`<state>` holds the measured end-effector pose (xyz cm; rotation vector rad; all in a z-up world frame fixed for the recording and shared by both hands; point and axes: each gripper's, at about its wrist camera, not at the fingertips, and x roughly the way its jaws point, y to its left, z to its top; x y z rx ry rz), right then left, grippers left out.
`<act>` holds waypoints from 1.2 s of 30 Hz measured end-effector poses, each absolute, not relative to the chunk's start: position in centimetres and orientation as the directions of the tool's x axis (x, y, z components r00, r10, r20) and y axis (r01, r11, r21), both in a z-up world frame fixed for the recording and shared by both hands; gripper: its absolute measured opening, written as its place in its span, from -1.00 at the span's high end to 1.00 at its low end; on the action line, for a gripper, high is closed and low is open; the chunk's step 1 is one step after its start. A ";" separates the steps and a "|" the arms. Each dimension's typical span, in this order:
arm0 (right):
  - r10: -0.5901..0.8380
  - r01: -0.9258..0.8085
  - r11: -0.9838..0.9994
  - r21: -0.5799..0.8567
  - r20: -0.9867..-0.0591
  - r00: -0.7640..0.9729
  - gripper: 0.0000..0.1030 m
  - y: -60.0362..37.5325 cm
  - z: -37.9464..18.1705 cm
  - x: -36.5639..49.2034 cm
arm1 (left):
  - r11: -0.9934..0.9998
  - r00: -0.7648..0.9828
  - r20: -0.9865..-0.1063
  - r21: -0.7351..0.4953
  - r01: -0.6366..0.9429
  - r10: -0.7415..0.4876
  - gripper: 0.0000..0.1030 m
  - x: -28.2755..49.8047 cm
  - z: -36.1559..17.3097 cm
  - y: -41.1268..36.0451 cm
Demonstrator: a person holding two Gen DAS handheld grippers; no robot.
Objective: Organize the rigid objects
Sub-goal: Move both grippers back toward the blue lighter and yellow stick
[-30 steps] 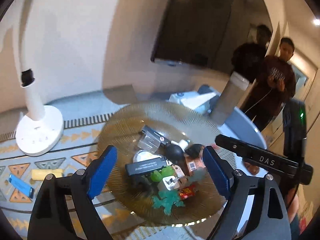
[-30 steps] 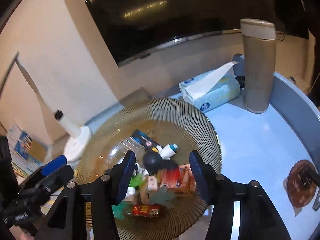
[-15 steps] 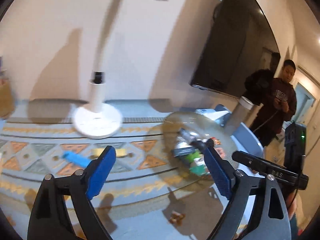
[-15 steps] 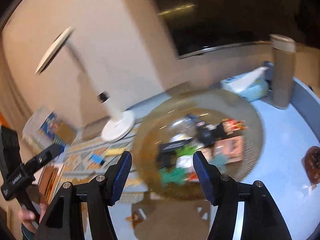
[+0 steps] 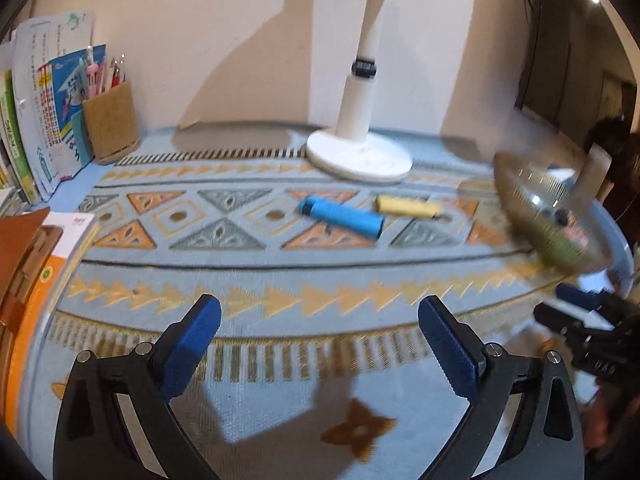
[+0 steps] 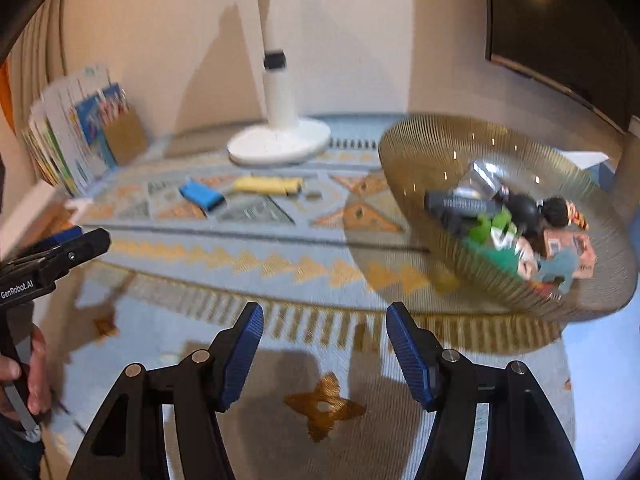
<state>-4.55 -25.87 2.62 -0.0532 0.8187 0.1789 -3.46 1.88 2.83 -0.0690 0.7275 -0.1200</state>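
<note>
"GenRobot.AI" on left tongs body; right tongs maybe "DAS", upside-down & blurry.

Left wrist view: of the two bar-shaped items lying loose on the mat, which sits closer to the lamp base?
The yellow bar. It lies just below the white lamp base, nearer the bowl; the blue bar lies beside it, further toward the camera.

You face a plain cream wall; a dark screen hangs at right (a ceiling light reflected in it), patterned blue cloth below.
</note>
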 end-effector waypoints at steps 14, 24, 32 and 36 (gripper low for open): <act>0.109 -0.217 0.974 -0.064 -0.704 0.702 -0.63 -24.3 2.6 -5.2 | 0.987 0.735 -0.661 -0.074 0.141 -0.154 -0.93 -3.9 2.8 0.8; 0.099 -0.207 0.976 -0.069 -0.708 0.699 -0.64 -24.3 2.5 -5.2 | 0.988 0.739 -0.658 -0.063 0.140 -0.147 -0.93 -4.1 2.9 0.6; 0.100 -0.210 0.975 -0.072 -0.703 0.704 -0.64 -24.3 2.5 -5.3 | 0.989 0.738 -0.660 -0.056 0.136 -0.139 -0.93 -4.2 2.8 0.5; 0.114 -0.233 0.970 -0.065 -0.724 0.680 -0.76 -24.1 2.3 -5.1 | 0.984 0.694 -0.701 -0.066 0.167 -0.165 -0.93 -3.6 2.4 0.3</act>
